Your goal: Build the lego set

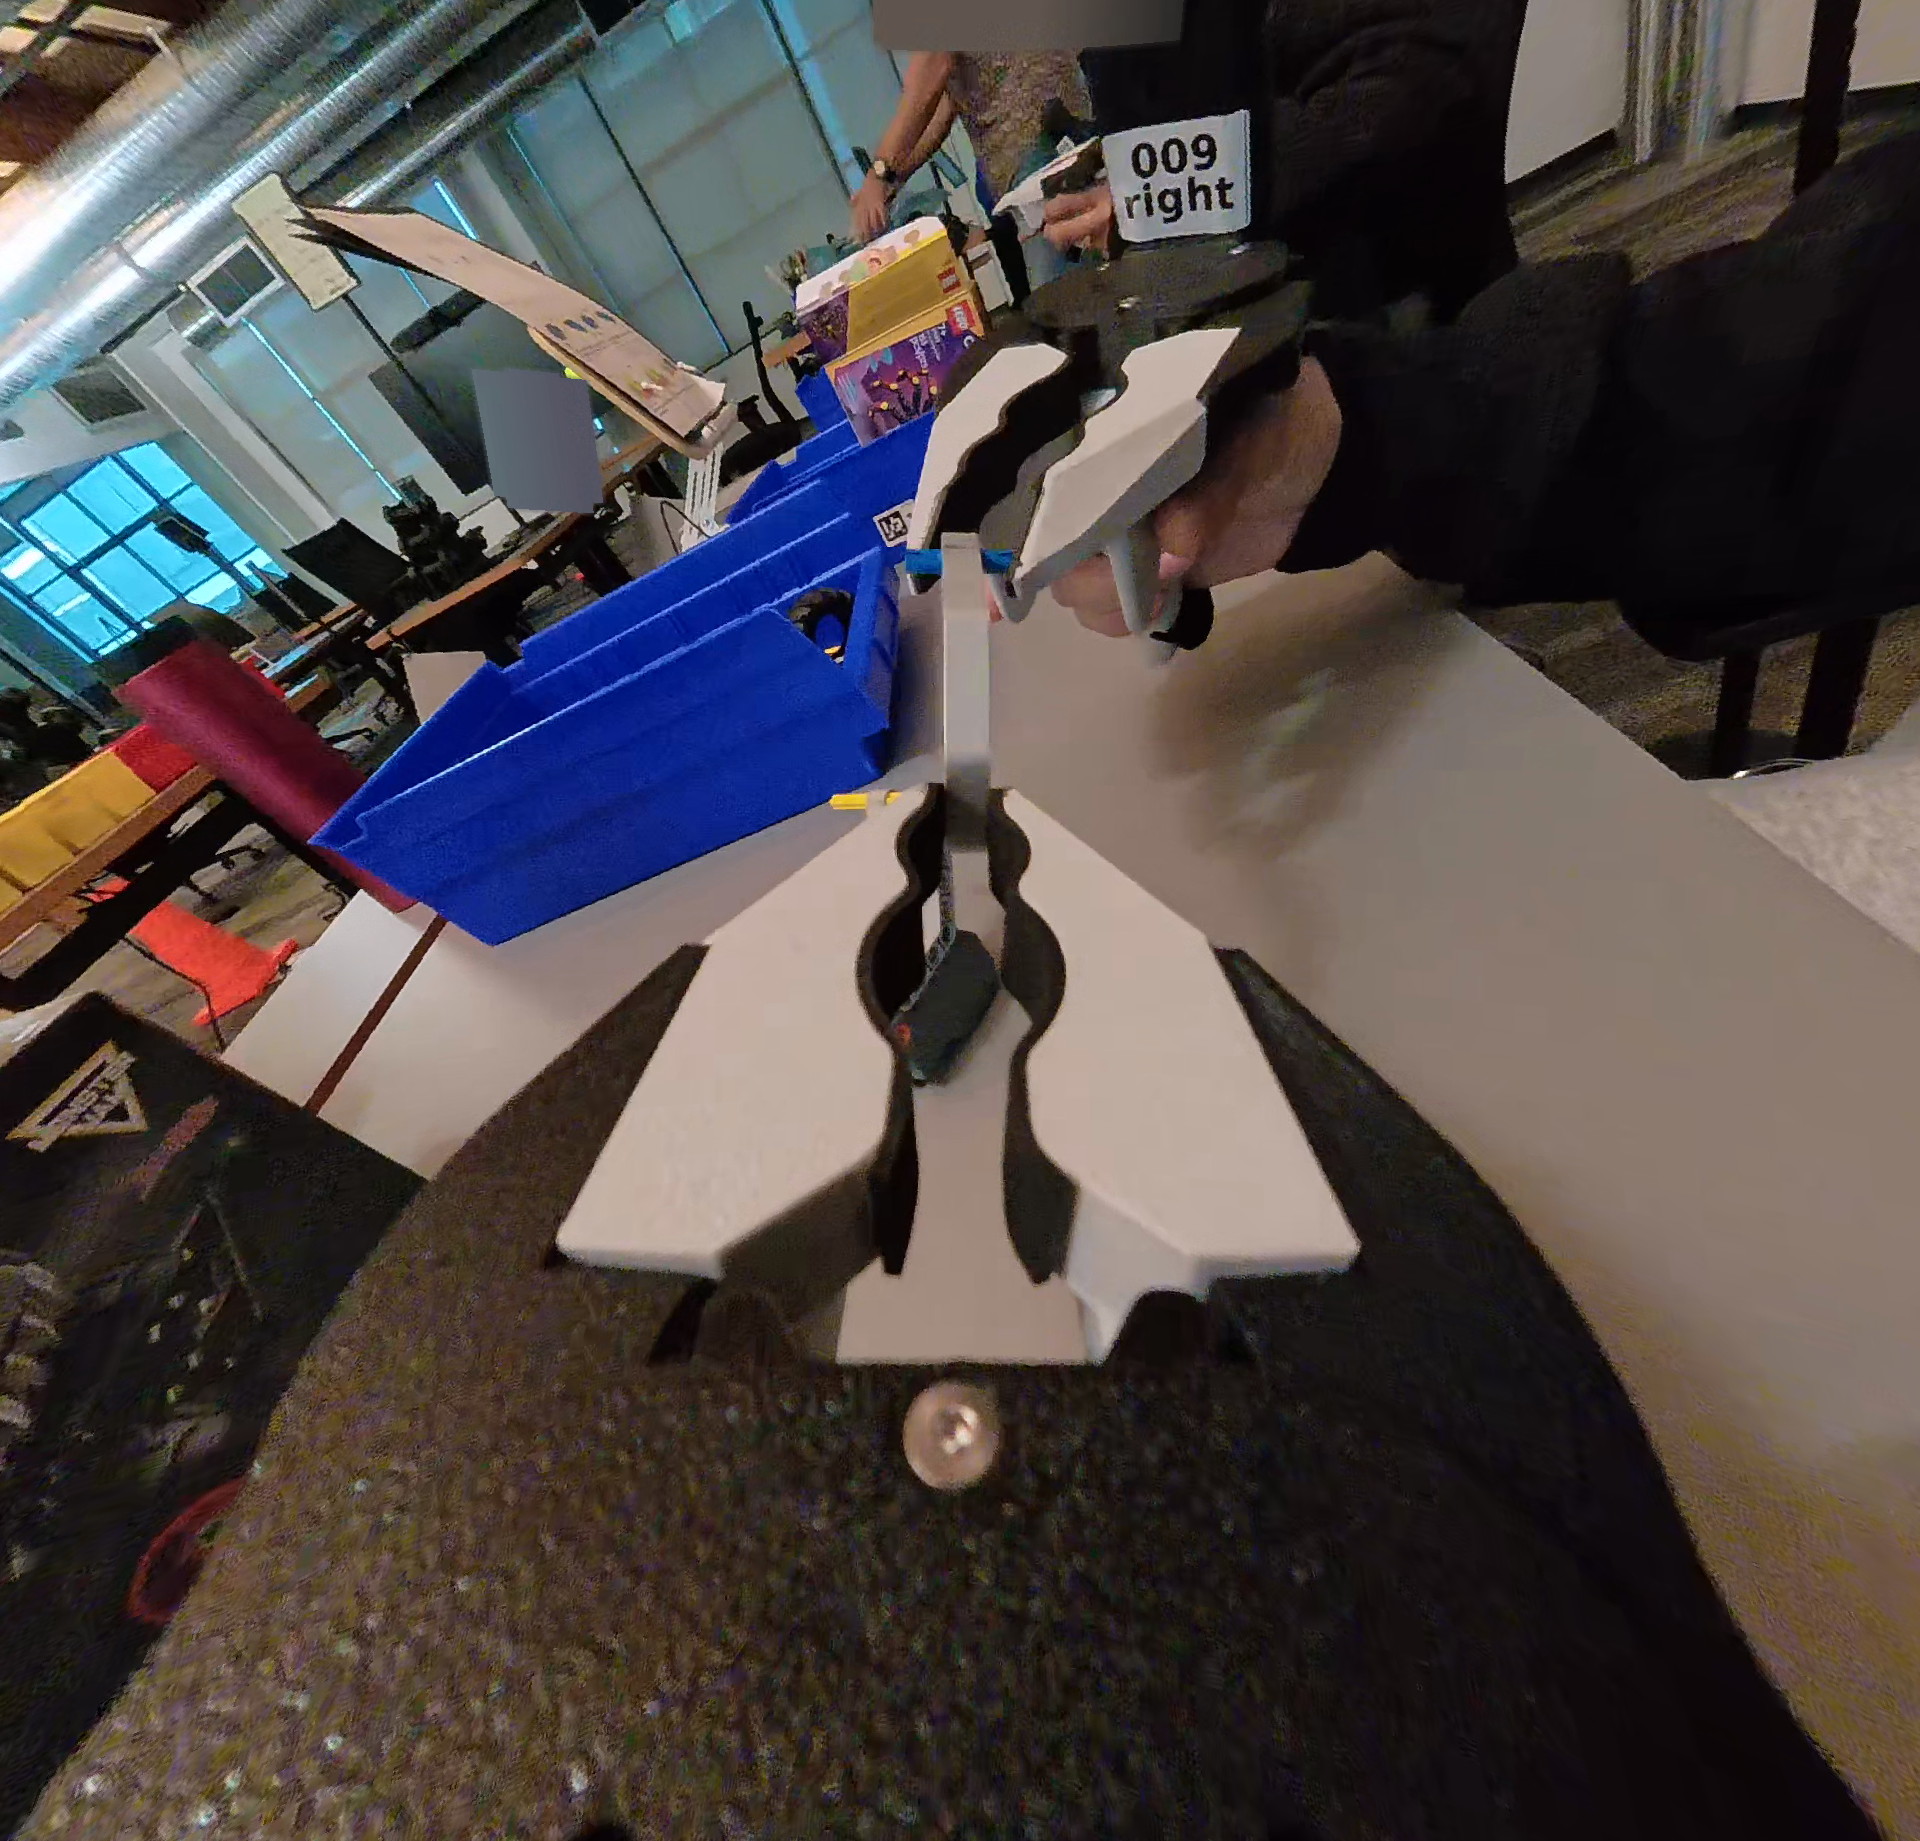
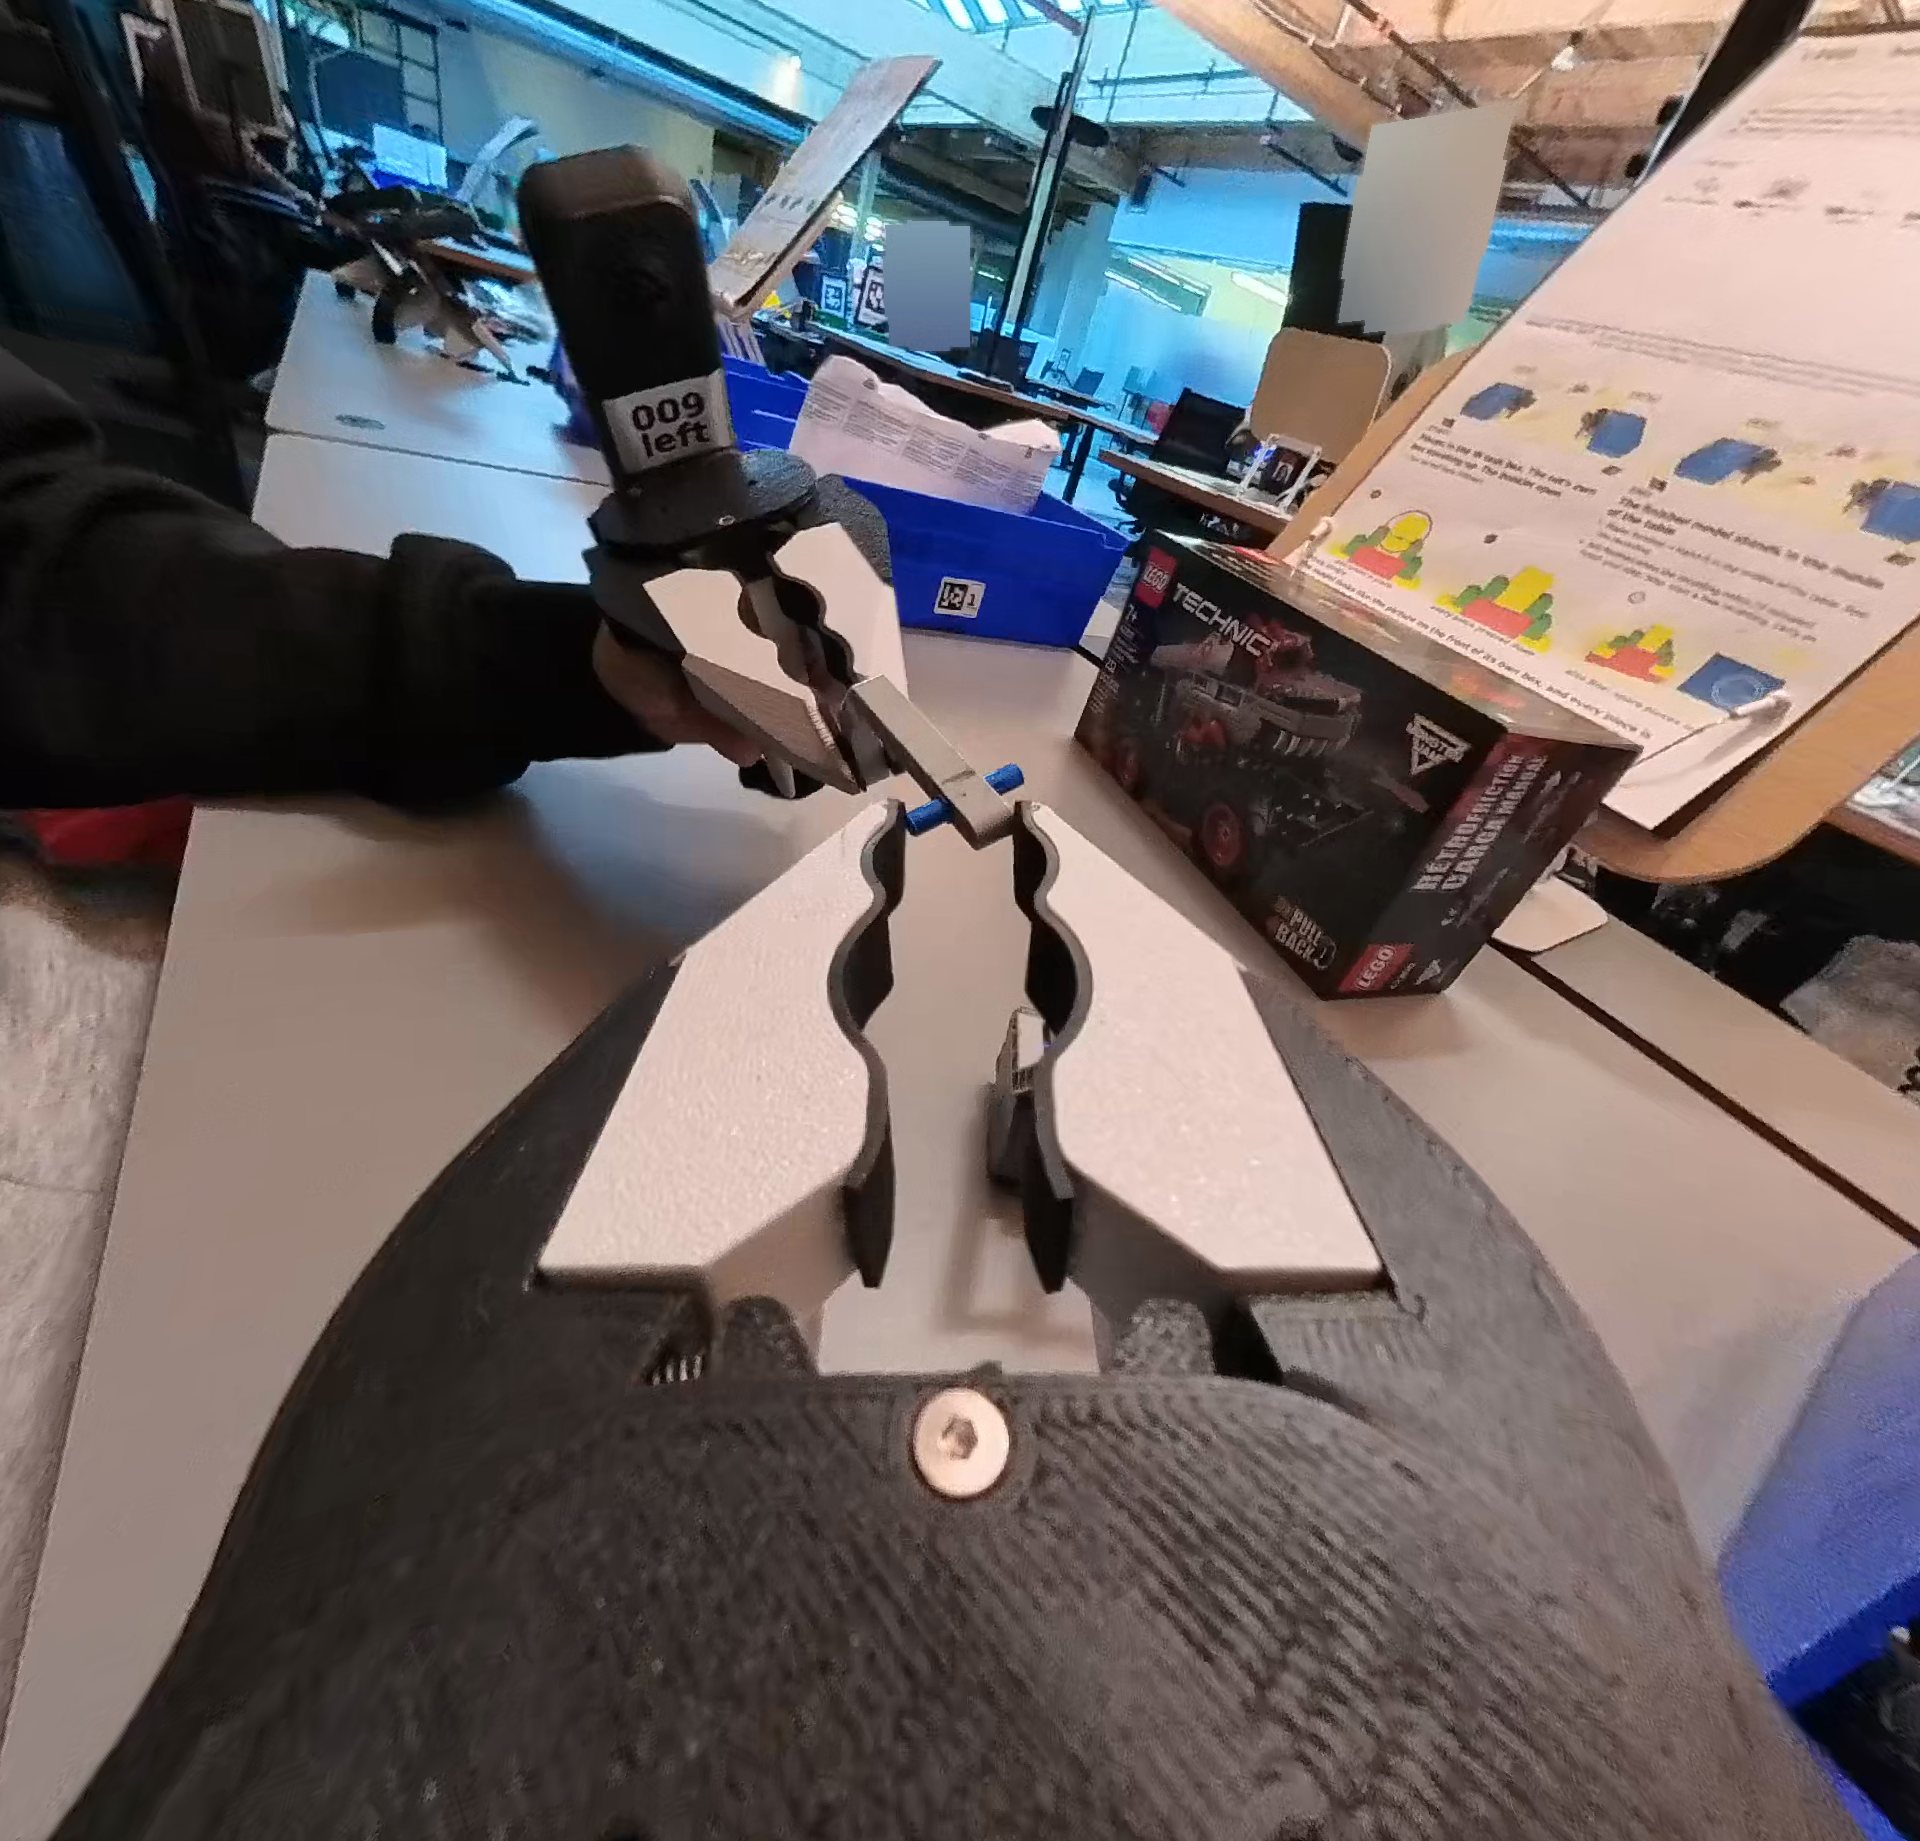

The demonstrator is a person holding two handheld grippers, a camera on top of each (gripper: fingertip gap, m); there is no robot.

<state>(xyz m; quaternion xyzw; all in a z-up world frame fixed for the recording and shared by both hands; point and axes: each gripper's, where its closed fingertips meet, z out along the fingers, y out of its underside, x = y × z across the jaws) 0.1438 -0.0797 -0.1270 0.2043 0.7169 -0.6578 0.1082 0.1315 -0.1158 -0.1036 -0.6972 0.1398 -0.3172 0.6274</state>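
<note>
We see a long matt grey plastic beam, a smooth blue plastic pin — and a glossy printed cardboard box on the matt table.

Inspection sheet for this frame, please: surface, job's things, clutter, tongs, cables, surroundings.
Surface: pale grey table.
Job's things: grey beam with blue pin through its far end; blue bins; set box.
Clutter: instruction board; paper sheets in a bin.
Tongs: left tongs shut on grey beam; right tongs bracket the pin end, grip unclear; small grey piece lodged inside them.
Cables: nothing seen.
Surroundings: open office, other desks, people behind.
</note>
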